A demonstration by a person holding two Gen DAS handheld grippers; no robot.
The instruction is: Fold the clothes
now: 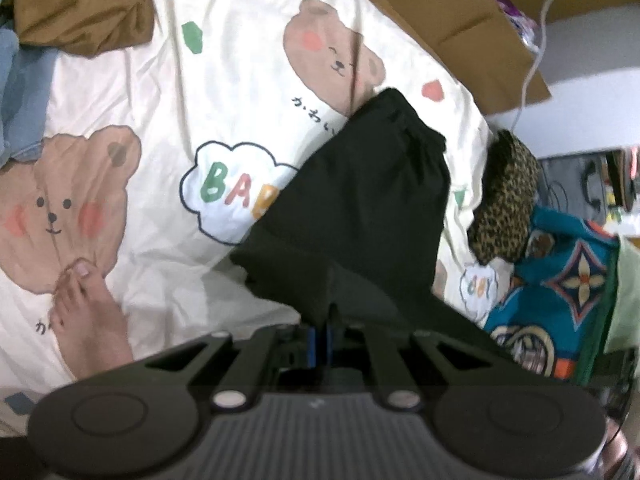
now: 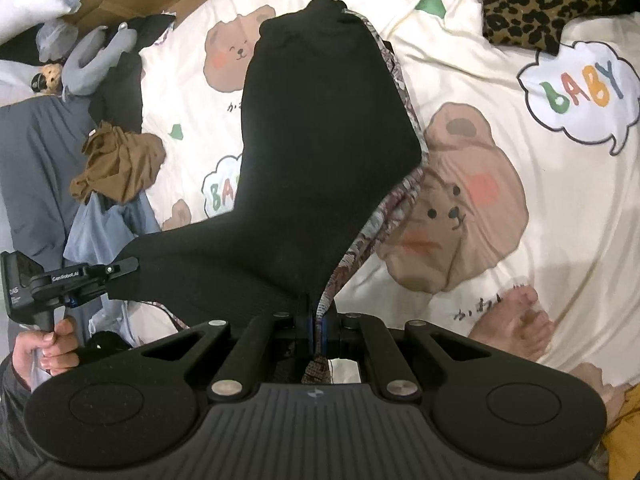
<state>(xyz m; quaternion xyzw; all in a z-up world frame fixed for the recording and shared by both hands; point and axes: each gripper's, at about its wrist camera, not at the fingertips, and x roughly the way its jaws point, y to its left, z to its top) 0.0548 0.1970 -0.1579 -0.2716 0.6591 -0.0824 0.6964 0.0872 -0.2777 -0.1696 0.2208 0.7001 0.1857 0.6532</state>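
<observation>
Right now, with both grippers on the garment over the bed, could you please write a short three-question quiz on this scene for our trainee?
1. True or false: the right gripper is shut on an edge of the black garment with a patterned lining.
2. Which lies nearest the crumpled brown cloth: (a) the leopard-print cushion, (b) the light blue garment, (c) the person's bare foot?
3. What word is printed in the cloud shape on the cream bear-print bedsheet?

Key: 1 true; 2 b; 3 BABY.
</observation>
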